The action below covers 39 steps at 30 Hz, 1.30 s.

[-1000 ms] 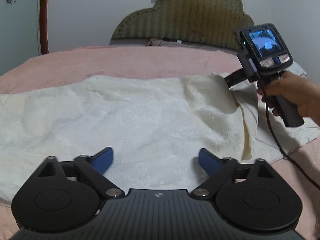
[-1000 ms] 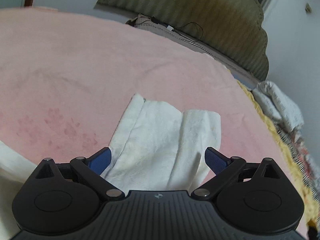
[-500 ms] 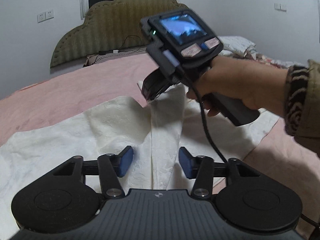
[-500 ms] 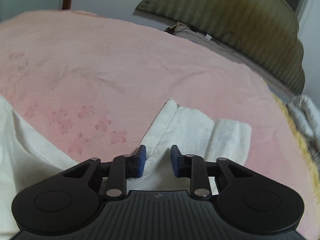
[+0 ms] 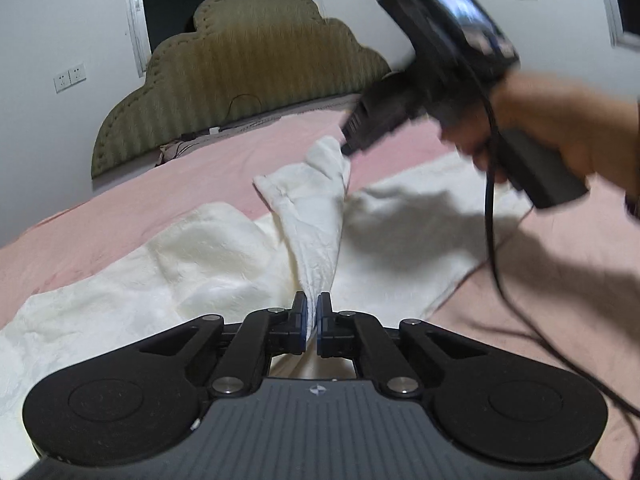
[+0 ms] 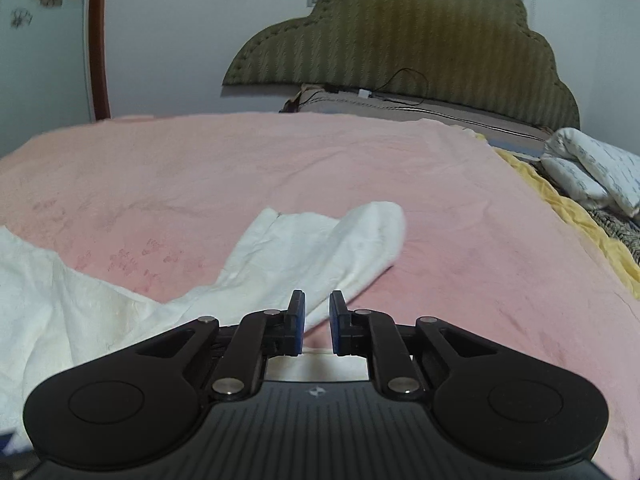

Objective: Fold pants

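Observation:
White textured pants [image 5: 168, 268] lie spread on the pink bed. My left gripper [image 5: 312, 312] is shut on a raised ridge of the fabric [image 5: 316, 236]. That ridge runs up to my right gripper [image 5: 352, 140], seen blurred in the left wrist view, which holds the far end lifted above the bed. In the right wrist view my right gripper [image 6: 317, 312] is nearly closed with the white pant fabric [image 6: 312, 248] between its jaws, the leg end hanging forward.
The pink bedspread [image 6: 280, 168] stretches to an olive padded headboard [image 6: 400, 40]. A yellow cloth [image 6: 560, 204] and patterned pillows [image 6: 592, 168] lie at the right edge. A black cable [image 5: 496, 240] hangs from the right gripper's handle.
Both grippers have closed on the pants. The right gripper has lifted its end of the fabric up and away, pulling a ridge taut between the two grippers.

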### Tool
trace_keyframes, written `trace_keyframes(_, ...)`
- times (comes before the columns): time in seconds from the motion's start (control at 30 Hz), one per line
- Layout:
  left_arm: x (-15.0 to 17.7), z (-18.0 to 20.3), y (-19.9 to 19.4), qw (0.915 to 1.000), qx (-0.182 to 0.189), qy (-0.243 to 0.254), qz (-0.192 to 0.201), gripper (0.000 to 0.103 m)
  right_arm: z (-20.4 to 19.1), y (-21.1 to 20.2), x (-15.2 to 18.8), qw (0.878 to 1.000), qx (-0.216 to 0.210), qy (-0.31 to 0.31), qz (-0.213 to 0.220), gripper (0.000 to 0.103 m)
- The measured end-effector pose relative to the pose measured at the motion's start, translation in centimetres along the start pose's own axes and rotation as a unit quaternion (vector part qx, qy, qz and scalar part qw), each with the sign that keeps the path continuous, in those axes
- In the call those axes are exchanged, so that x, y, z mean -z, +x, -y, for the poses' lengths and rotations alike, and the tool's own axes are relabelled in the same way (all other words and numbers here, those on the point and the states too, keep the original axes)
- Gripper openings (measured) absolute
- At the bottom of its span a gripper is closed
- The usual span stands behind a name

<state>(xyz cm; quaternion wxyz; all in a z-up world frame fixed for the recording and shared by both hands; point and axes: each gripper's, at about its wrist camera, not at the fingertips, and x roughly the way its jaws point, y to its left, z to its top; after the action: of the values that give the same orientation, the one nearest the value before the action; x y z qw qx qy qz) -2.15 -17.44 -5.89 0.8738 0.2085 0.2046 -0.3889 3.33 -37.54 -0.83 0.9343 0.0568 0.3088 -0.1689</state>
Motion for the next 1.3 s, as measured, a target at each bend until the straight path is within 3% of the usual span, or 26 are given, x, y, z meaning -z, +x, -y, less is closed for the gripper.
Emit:
trace_keyframes(0.13,-0.2,-0.7,0.7,0.9994,0.007,-0.031,-0.013,0.006,-2.6,1.5,-2.1,0.999,-0.002,-0.04,-0.004,0.016)
trace_keyframes(0.17,-0.3,-1.0,1.0,0.999,0.01,-0.04,-0.018,0.018,-3.5,2.7,-2.6,0.999,-0.01,-0.047,-0.018,0.02)
trace_keyframes(0.23,-0.2,-1.2,0.8,0.9986,0.012,-0.048,-0.019,0.02,-4.9,5.3,-3.5,0.998,-0.023,-0.045,-0.039,0.041)
trace_keyframes(0.27,0.0,-1.3,0.6,0.9986,0.013,-0.048,-0.017,0.021,-5.5,6.6,-3.8,0.998,-0.024,-0.041,-0.052,0.047)
trace_keyframes(0.4,0.0,-1.3,0.7,0.9987,0.017,-0.046,-0.017,0.025,-7.1,10.9,-4.5,0.996,0.004,-0.042,-0.084,0.05)
trace_keyframes(0.5,-0.2,-1.5,1.1,0.9985,0.015,-0.05,-0.018,0.026,-6.8,12.7,-4.0,0.995,0.012,-0.039,-0.096,0.047)
trace_keyframes(0.53,-0.3,-1.5,1.2,0.9984,0.013,-0.052,-0.018,0.026,-6.5,12.7,-4.0,0.995,0.01,-0.031,-0.094,0.031)
trace_keyframes(0.6,-0.6,-1.6,1.6,0.9982,0.013,-0.055,-0.019,0.026,-5.6,12.0,-4.0,0.996,0.016,-0.019,-0.081,0.012)
trace_keyframes(0.63,-0.8,-1.6,1.8,0.9982,0.014,-0.055,-0.021,0.025,-5.0,11.3,-3.8,0.997,0.012,-0.01,-0.07,0.01)
trace_keyframes(0.67,-0.9,-1.7,2.0,0.998,0.014,-0.057,-0.023,0.01,-4.1,10.4,-3.7,0.999,0.008,0.008,-0.053,0.009)
trace_keyframes(0.7,-1.0,-1.7,2.1,0.9979,0.014,-0.057,-0.025,0.004,-3.1,9.6,-3.7,0.999,0.002,0.027,-0.037,0.009)
trace_keyframes(0.87,-0.8,-1.0,0.7,0.9994,0.007,-0.032,-0.014,0.002,3.2,4.3,-2.5,0.989,-0.034,0.136,0.037,0.009)
trace_keyframes(1.0,-0.7,0.3,-0.8,0.9998,-0.001,0.01,0.014,0.003,8.4,-0.7,-0.1,0.979,-0.045,0.184,0.069,0.009)
trace_keyframes(1.13,-0.5,0.8,-0.5,0.9998,-0.001,0.021,0.007,0.003,12.0,-4.9,3.0,0.974,-0.048,0.212,0.066,0.009)
trace_keyframes(1.3,-0.5,1.0,0.7,0.9994,-0.007,0.031,-0.016,0.012,14.0,-5.1,6.6,0.973,-0.034,0.229,0.014,0.01)
